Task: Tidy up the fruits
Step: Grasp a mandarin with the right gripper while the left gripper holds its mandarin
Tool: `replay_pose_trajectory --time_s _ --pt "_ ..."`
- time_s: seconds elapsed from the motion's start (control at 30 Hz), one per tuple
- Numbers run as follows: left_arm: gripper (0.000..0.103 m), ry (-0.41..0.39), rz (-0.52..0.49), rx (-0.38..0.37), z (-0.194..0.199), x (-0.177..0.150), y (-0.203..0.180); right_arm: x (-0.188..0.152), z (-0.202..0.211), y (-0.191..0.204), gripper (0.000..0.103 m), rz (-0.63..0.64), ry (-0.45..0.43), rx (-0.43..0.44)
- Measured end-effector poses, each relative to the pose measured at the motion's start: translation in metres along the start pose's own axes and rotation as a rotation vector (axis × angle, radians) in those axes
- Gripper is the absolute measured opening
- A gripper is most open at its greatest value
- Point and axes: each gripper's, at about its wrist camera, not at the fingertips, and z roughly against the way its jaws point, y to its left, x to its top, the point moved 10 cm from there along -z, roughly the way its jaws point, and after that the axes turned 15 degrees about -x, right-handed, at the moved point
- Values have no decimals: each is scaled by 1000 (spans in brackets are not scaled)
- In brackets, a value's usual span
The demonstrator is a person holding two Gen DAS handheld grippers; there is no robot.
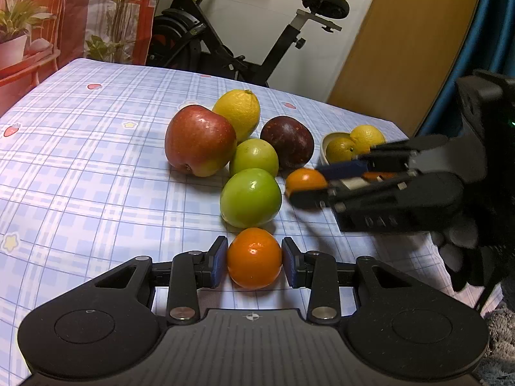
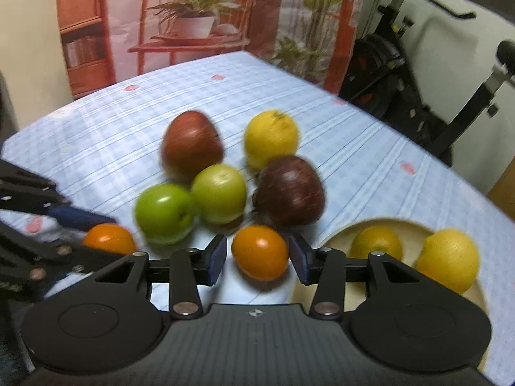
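Left wrist view: my left hand-held gripper (image 1: 254,259) clamps a small round orange (image 1: 254,258) on the blue checked bench (image 1: 80,167).
My right hand-held gripper (image 2: 257,257) brackets another small orange fruit (image 2: 260,252), pads apart and unclosed; next I judge: close, lift toward the cream bowl (image 2: 415,225).

Green apples (image 1: 250,197) crowd just ahead of the left tongs (image 1: 254,259) (open tablecloth (image 1: 80,177) leftward).

Each camera sits just behind its own fingers, low and close over the table (image 1: 80,148), looking forward and slightly down. Both views share the fruit cluster at frame centre, the bowl (image 2: 379,225) and the bike (image 1: 244,41) behind.
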Motion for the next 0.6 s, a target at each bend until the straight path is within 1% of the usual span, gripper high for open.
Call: replay_pose_trajectory --time_s 0.07,0.13,0.27,0.43,0.6 --pt "38 -1 1 0 1 0 1 -5 5 7 45 7 6 36" --pt "38 -1 0 0 1 0 1 -9 8 12 45 20 8 44" --pt "38 2 -5 0 1 0 0 -8 6 11 45 7 0 28" --pt "39 5 -7 -2 1 -1 0 -5 1 12 45 5 -2 33" --pt "39 14 -17 -1 -1 -2 -1 -4 -1 14 44 -24 -3 41"
